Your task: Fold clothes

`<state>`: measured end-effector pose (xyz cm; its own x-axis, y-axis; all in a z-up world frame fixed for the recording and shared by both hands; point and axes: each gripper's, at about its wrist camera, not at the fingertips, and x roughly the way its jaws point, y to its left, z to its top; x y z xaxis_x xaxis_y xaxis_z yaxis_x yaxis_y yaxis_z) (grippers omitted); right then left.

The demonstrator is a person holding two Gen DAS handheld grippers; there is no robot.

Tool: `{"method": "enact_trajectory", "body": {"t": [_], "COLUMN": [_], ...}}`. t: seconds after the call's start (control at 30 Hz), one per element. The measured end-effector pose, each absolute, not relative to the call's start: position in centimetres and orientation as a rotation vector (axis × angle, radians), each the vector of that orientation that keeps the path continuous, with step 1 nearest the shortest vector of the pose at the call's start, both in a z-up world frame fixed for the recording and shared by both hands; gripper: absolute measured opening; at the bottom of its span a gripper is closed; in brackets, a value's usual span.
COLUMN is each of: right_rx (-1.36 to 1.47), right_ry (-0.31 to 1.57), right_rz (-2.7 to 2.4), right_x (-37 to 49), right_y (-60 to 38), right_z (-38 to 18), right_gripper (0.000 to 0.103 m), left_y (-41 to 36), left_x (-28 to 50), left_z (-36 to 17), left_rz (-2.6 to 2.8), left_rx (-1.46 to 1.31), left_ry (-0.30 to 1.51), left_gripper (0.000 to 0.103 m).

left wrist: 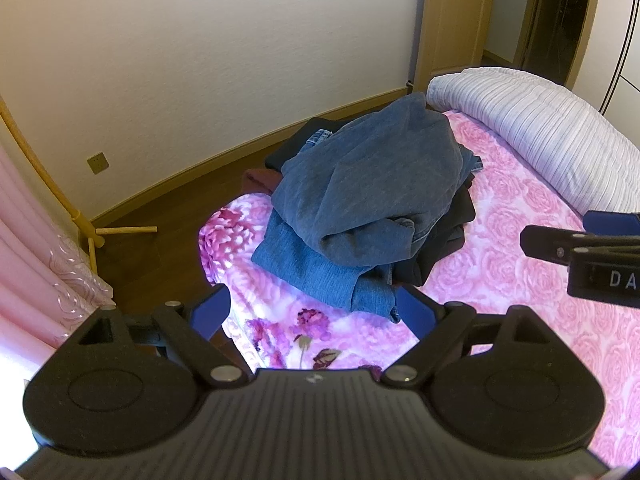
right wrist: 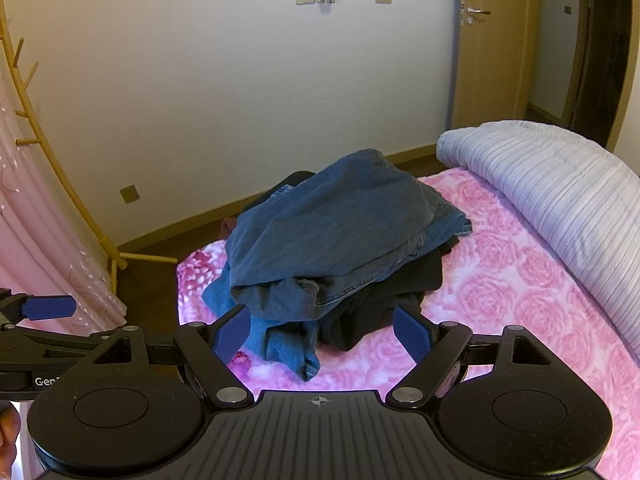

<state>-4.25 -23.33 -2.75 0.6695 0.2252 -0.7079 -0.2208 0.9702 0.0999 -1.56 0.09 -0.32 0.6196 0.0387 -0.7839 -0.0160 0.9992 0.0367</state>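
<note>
A heap of clothes lies near the corner of a bed. A large blue denim garment (left wrist: pixel 372 184) (right wrist: pixel 340 224) is on top, with black garments (left wrist: pixel 452 232) (right wrist: pixel 384 304) and a maroon piece (left wrist: pixel 260 180) under it. My left gripper (left wrist: pixel 312 312) hovers open just short of the heap's near edge, its blue pads wide apart with nothing between them. The right gripper (right wrist: pixel 322 332) is also open and empty, just in front of the heap, its pads either side of the hanging denim and black cloth. Each gripper appears at the edge of the other's view: right gripper (left wrist: pixel 560 232), left gripper (right wrist: pixel 96 320).
The bed has a pink rose-patterned blanket (left wrist: pixel 520 320) (right wrist: pixel 500 280). A rolled striped quilt (left wrist: pixel 540 128) (right wrist: pixel 560 184) lies at its far right. A yellow wooden coat stand (left wrist: pixel 80 216) (right wrist: pixel 112 256) and pink curtains (left wrist: pixel 32 240) stand at left. Wooden floor (left wrist: pixel 160 208) and a wall lie behind the heap.
</note>
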Motion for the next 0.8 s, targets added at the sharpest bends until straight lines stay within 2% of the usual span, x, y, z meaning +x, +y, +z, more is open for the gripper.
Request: {"method": "enact_trajectory", "body": {"t": [0.8], "right_rx": [0.000], "right_ry": [0.803], "right_rz": [0.269], "right_x": [-4.8], "right_y": [-23.8], "right_z": [-3.0], "right_gripper": [0.081], "left_y": [-0.1], "left_x": [-2.8], "left_z": [-0.2], "left_rz": [0.058], "left_rx": [0.021], "left_ry": [0.892], "left_gripper": [0.088]}}
